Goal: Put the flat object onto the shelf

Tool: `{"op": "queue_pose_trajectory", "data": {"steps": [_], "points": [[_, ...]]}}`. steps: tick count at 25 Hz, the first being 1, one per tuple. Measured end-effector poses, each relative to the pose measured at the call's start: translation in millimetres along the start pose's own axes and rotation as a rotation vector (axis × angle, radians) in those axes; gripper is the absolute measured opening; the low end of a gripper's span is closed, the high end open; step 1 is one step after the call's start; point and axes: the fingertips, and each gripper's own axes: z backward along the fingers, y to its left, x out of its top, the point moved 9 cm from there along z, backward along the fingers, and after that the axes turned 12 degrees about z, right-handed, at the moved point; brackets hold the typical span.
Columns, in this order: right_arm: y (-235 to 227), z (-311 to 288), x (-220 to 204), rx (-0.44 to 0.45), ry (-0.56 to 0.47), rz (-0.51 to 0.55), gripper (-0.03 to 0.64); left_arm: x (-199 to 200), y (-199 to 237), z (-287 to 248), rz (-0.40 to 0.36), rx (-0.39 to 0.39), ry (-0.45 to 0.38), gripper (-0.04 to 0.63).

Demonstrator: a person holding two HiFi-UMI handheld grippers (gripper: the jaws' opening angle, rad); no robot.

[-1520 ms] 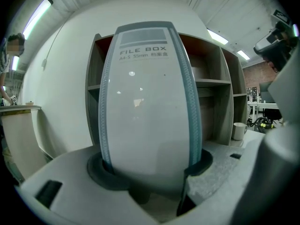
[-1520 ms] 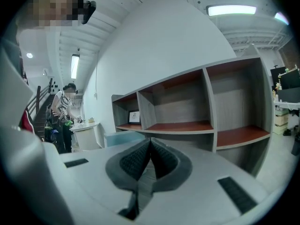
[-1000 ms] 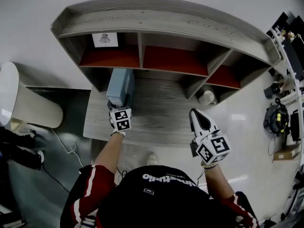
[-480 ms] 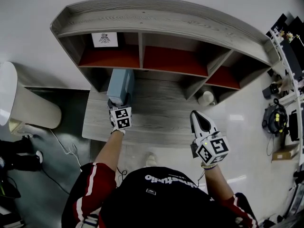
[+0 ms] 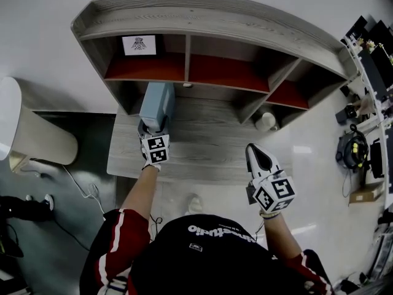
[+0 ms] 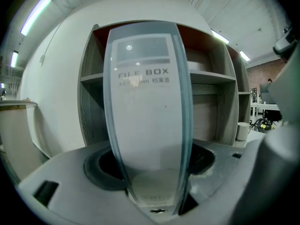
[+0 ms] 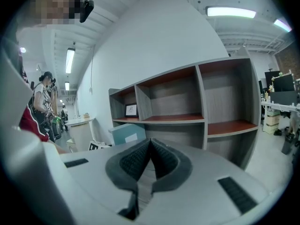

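Observation:
The flat object is a pale blue file box [image 5: 156, 105]. It stands upright on the grey wooden desk surface [image 5: 209, 141], in front of the left lower opening of the shelf [image 5: 209, 24]. My left gripper [image 5: 153, 128] is behind it. In the left gripper view the file box [image 6: 145, 107] fills the space between the jaws, which are opening. Both pads still lie against its edges, with no gap showing. My right gripper [image 5: 254, 153] hovers over the desk's front right edge. It is shut and empty, and in its own view the right gripper [image 7: 150, 146] has its pads meeting.
A small framed picture [image 5: 139, 45] stands in the upper left compartment, and the other red-floored compartments [image 5: 227, 72] hold nothing. A white cup [image 5: 267, 123] sits by the lower right opening. A white rounded bin [image 5: 34, 137] stands at the left, and gear [image 5: 353, 152] lies on the floor at the right.
The head view has tilted slightly, so the shelf sits a little higher in the picture. The file box and left gripper stay at the same spot. The right gripper has not moved.

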Motion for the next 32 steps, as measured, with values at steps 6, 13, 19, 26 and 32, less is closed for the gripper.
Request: {"op": "queue_pose_trajectory", "data": {"steps": [6, 13, 19, 26, 32], "points": [[25, 18, 8, -0.009, -0.014, 0.005, -0.009, 10, -3, 24, 0.009, -0.026, -0.028, 0.314], [56, 45, 13, -0.022, -0.025, 0.003, -0.009, 12, -5, 60, -0.006, -0.066, -0.027, 0.314], [73, 69, 18, -0.037, -0.038, 0.002, -0.009, 14, -7, 98, 0.008, -0.086, -0.037, 0.314], [94, 89, 24, -0.056, -0.075, -0.001, -0.009, 37, -5, 162, 0.049, -0.149, -0.096, 0.314], [121, 107, 28, -0.070, -0.100, -0.006, -0.009, 50, -9, 227, 0.034, -0.240, -0.110, 0.314]]}}
